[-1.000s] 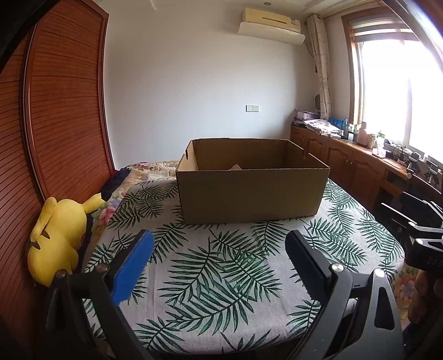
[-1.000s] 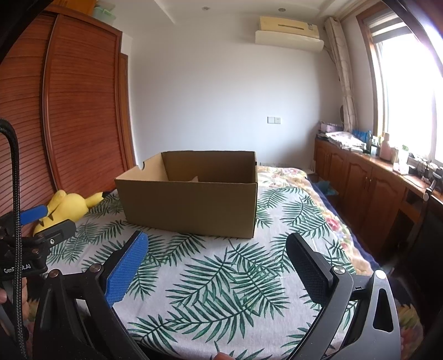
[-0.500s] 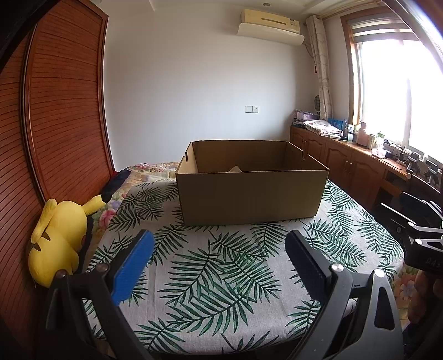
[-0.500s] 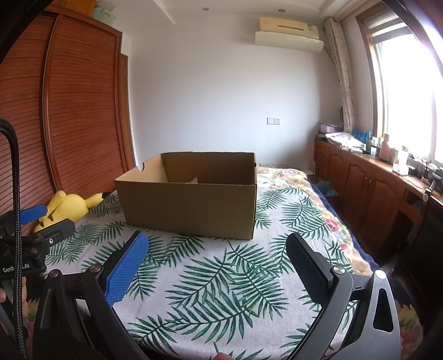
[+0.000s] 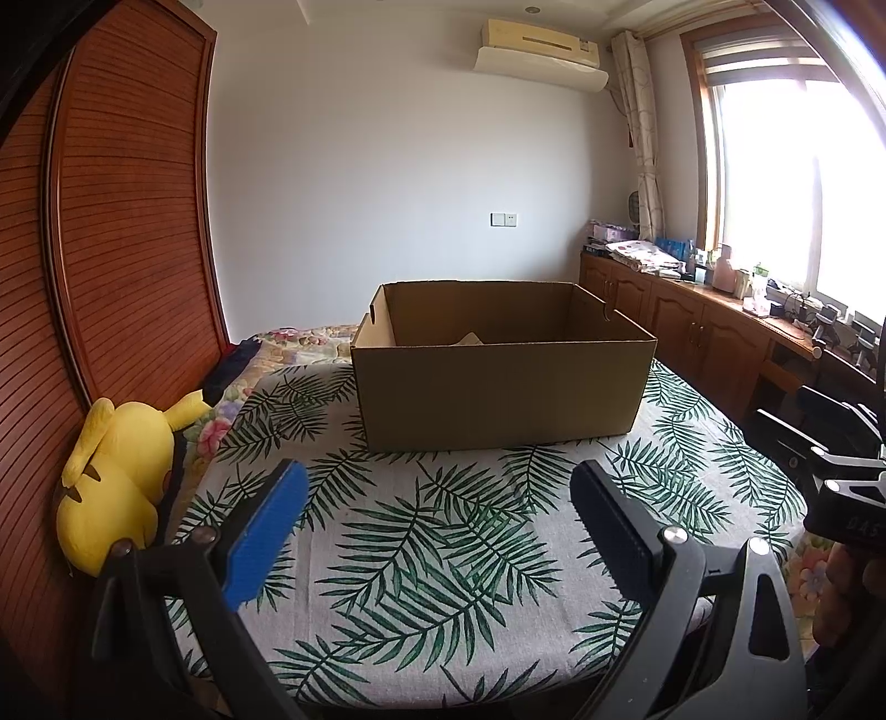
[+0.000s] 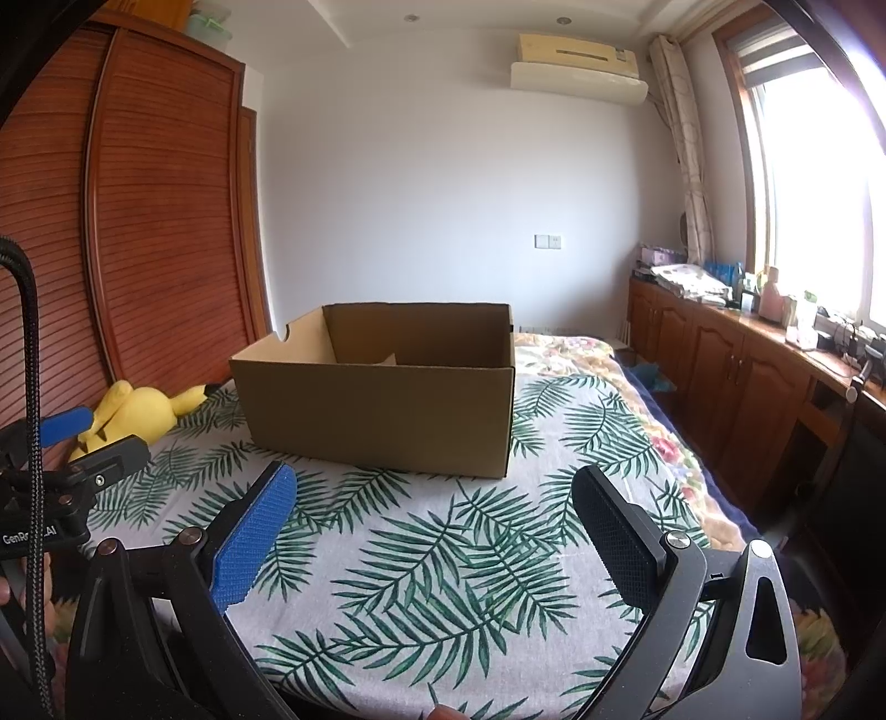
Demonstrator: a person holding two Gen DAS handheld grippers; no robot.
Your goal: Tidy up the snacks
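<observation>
— Tongs first: how do they stand?

— Left tongs (image 5: 437,498) are spread wide with nothing between them, one blue pad (image 5: 266,531) and one black pad (image 5: 609,526) hanging over the leaf-print cloth (image 5: 421,543). Right tongs (image 6: 434,501) are the same, released and empty, above the near part of that cloth.

— And the snacks?

— None can be made out. An open cardboard box (image 5: 501,396) sits on the cloth, ahead of both tongs and well apart from them. Something pale (image 5: 470,338) pokes up inside near its back wall, but I cannot tell what it is.

— What carries the box?

— Looks like a bed (image 6: 565,346), with a flowered cover showing past the cloth.

— Anything beside it?

— A yellow plush toy (image 5: 113,484) lies at the left edge, against the slatted wooden wardrobe (image 5: 127,221). On the right, wooden cabinets (image 6: 720,360) run under the window (image 6: 819,183), their top crowded with bottles and small things. An air conditioner (image 5: 540,52) hangs high on the far wall.

— Do the tongs see each other?

— Yes, each shows at the edge of the other's view.
</observation>
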